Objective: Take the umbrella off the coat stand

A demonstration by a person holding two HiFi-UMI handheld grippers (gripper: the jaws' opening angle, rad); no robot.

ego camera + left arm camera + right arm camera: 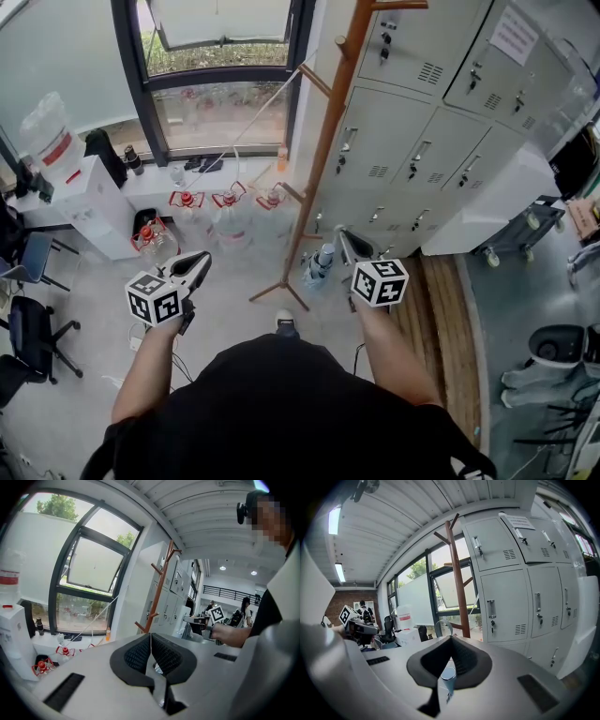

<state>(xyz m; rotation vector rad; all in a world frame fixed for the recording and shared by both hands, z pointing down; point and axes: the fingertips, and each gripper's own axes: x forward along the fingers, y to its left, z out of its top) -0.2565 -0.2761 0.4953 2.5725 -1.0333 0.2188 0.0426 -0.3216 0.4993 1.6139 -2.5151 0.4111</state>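
The wooden coat stand (323, 141) rises in front of the grey lockers; its pole (457, 578) stands just beyond my right gripper. A folded blue-and-white umbrella (322, 262) hangs beside the pole, close above the stand's feet. My right gripper (342, 242) is shut, its tips (451, 638) pinched on the umbrella's grey strap loop (443, 627). The umbrella's body (449, 678) dangles under the jaws. Off to the left, my left gripper (199, 261) is shut (151, 635) with nothing in it, well clear of the stand (158, 590).
Grey lockers (441, 141) line the wall behind the stand. Several water jugs with red handles (230, 211) sit on the floor under the window. A white water dispenser (89, 202) and an office chair (28, 337) are at the left, a wheeled cart (525, 225) at the right.
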